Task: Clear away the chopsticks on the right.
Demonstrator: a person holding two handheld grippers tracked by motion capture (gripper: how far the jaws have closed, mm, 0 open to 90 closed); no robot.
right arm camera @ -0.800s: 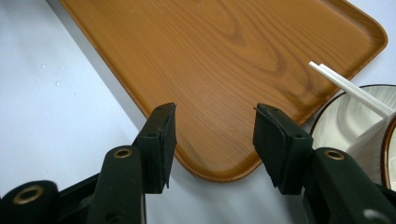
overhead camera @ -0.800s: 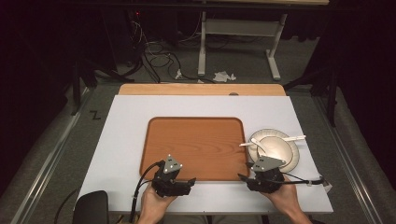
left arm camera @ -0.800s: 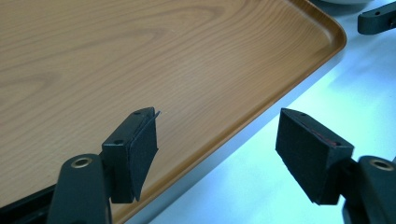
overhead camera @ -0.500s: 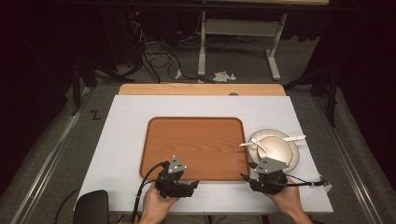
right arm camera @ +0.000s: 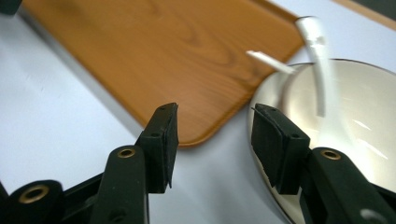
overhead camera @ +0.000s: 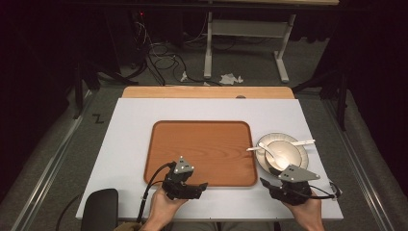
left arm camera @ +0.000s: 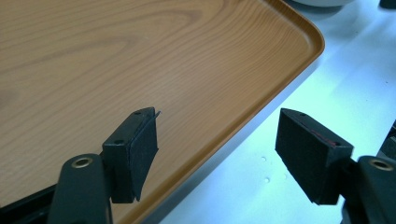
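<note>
A brown wooden tray (overhead camera: 202,144) lies in the middle of the white table (overhead camera: 130,144). To its right a pale bowl (overhead camera: 288,155) sits on a plate (overhead camera: 304,156), with a white spoon (overhead camera: 269,151) in the bowl and a second white utensil (overhead camera: 300,143) across the rim. My left gripper (overhead camera: 192,186) hovers open over the tray's front edge (left arm camera: 261,107), nothing between its jaws (left arm camera: 217,116). My right gripper (overhead camera: 276,186) stands open just in front of the bowl (right arm camera: 364,112), its jaws (right arm camera: 215,109) framing the tray's corner (right arm camera: 196,135). The spoon (right arm camera: 322,70) rises from the bowl.
A light wooden board (overhead camera: 207,92) runs along the table's far edge. A black chair part (overhead camera: 98,209) sits at the near left. Cables and a desk frame (overhead camera: 245,48) stand on the floor beyond.
The right gripper has slid a little to the right along the front edge. The left gripper has barely shifted. Both stay open.
</note>
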